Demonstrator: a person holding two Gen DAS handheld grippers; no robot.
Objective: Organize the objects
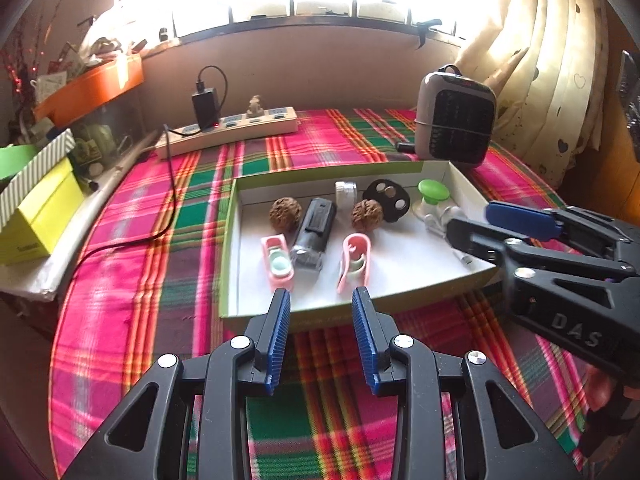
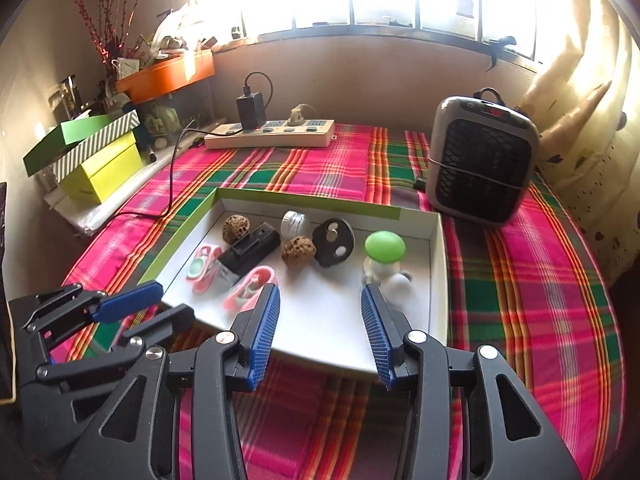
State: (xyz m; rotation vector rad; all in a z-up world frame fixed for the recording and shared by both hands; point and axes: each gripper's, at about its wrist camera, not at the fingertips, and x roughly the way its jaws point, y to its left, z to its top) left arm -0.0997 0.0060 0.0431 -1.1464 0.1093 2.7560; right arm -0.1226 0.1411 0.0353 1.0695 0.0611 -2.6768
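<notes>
A shallow white tray with a green rim (image 1: 229, 248) (image 2: 180, 232) lies on the plaid cloth. It holds two walnuts (image 1: 285, 213) (image 1: 366, 214), a black oblong device (image 1: 314, 232) (image 2: 250, 252), two pink clips (image 1: 277, 258) (image 1: 354, 260), a small white jar (image 1: 346, 194), a black disc with holes (image 1: 387, 199) (image 2: 333, 241), a green-capped piece (image 1: 433, 192) (image 2: 385, 246) and white bits (image 2: 394, 284). My left gripper (image 1: 321, 296) (image 2: 174, 300) stands open at the tray's near edge, with nothing between its pads. My right gripper (image 2: 320, 292) (image 1: 474, 220) is open over the tray's near right part, also holding nothing.
A small heater (image 1: 454, 120) (image 2: 482, 160) stands behind the tray on the right. A power strip (image 1: 228, 130) (image 2: 270, 134) with a black charger and its cable lies at the back. Yellow and green boxes (image 1: 40, 208) (image 2: 100, 168) sit on the left. A curtain hangs at the right.
</notes>
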